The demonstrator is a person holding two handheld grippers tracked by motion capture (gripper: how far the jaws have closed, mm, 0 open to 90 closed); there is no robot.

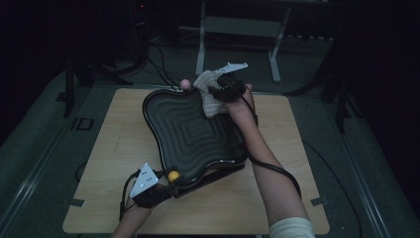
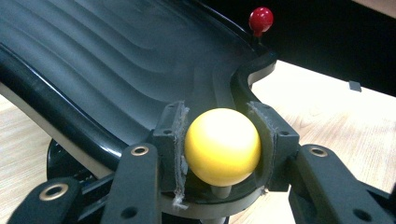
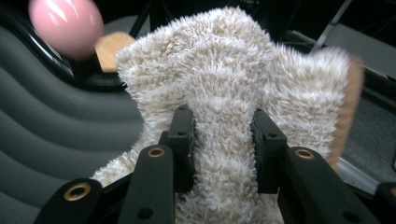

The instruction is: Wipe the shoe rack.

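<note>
Left gripper [image 1: 163, 187] is clamping the yellow ball knob [image 2: 222, 145] to steady the black ridged plastic tray [image 1: 193, 131] on the bench [image 1: 114, 148], while right gripper [image 1: 218, 90] is gripping a fluffy beige cloth [image 3: 224, 140] at the tray's far corner, seemingly for wiping.

Pink ball [image 3: 65, 27] — blurred, cut by top edge; cloth [image 3: 233, 116] hides tray's far corner; worktop's [image 1: 124, 129] near edge cropped.

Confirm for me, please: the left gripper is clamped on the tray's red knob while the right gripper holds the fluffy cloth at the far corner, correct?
Not quite: the left gripper is clamped on the yellow knob, as the left gripper view shows; the red knob stands free at another corner. The right gripper does hold the fluffy cloth.
</note>
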